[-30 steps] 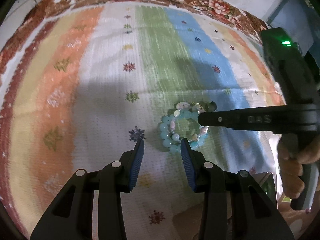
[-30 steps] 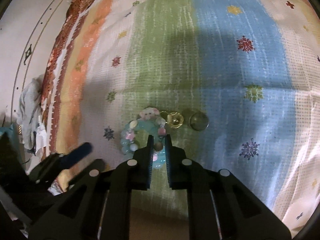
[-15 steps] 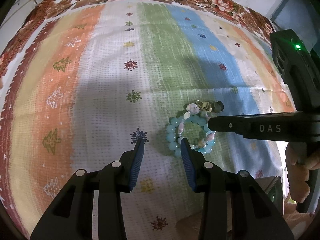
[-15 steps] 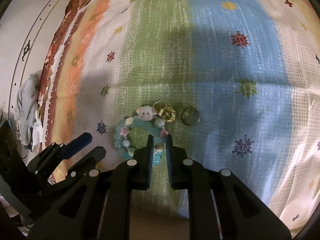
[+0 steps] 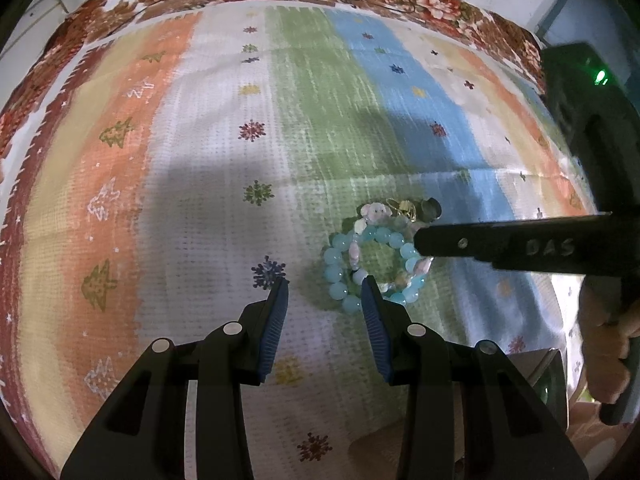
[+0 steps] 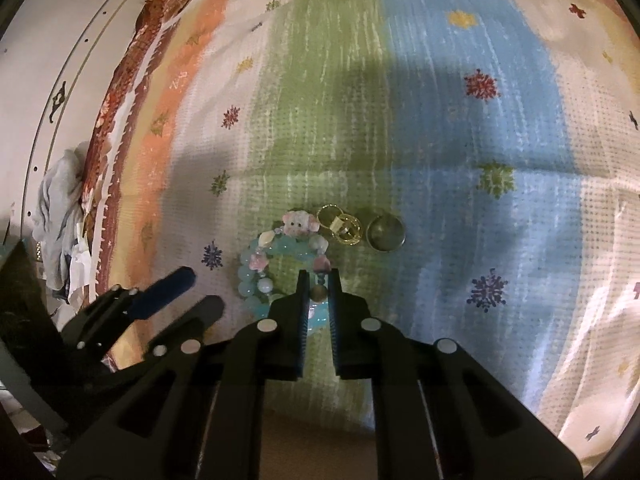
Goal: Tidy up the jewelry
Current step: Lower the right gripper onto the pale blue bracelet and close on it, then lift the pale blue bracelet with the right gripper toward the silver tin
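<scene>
just ahead of both claws, a blue bead bracelet (image 6: 280,264) lies on the striped cloth (image 6: 440,120); right gripper (image 6: 318,280) pinches its near right beads, left gripper (image 5: 324,296) spread, empty.

Both tools are matte black plastic with silver round screw heads along their linkages. The left gripper (image 5: 324,292) carries ribbed blue pads (image 5: 276,328) on its fingers. The right gripper (image 6: 319,280), at right of the left view, bears raised letters "DAS" and a green lamp (image 5: 600,77) at upper right
</scene>
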The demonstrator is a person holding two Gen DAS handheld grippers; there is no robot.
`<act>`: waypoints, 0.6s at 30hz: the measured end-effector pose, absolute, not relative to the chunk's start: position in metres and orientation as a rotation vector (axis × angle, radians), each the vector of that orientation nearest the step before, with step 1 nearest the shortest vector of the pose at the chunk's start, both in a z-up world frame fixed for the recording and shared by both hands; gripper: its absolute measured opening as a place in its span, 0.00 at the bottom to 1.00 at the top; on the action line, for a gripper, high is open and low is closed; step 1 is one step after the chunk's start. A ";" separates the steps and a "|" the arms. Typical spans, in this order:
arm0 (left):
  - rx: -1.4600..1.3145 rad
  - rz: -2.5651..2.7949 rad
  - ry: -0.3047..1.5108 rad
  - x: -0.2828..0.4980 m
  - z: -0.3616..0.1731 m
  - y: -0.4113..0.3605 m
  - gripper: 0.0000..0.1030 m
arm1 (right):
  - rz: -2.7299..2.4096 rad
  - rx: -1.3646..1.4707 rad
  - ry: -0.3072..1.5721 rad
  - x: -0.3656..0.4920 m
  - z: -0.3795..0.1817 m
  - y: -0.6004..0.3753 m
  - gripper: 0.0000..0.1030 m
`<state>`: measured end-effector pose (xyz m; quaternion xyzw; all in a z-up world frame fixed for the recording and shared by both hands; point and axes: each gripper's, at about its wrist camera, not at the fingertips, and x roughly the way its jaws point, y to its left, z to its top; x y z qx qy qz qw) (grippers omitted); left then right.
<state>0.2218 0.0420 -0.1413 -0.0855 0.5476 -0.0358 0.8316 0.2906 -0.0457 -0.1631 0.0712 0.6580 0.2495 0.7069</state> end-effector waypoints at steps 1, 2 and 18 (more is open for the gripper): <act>-0.184 -0.077 1.166 0.222 -0.143 0.041 0.37 | 0.553 0.158 1.457 0.291 -0.161 -0.047 0.10; -0.199 -0.079 1.171 0.223 -0.145 0.042 0.37 | 0.553 0.155 1.452 0.290 -0.159 -0.047 0.10; -0.072 -0.057 1.243 0.250 -0.166 0.027 0.37 | 0.552 0.066 1.387 0.287 -0.142 -0.050 0.10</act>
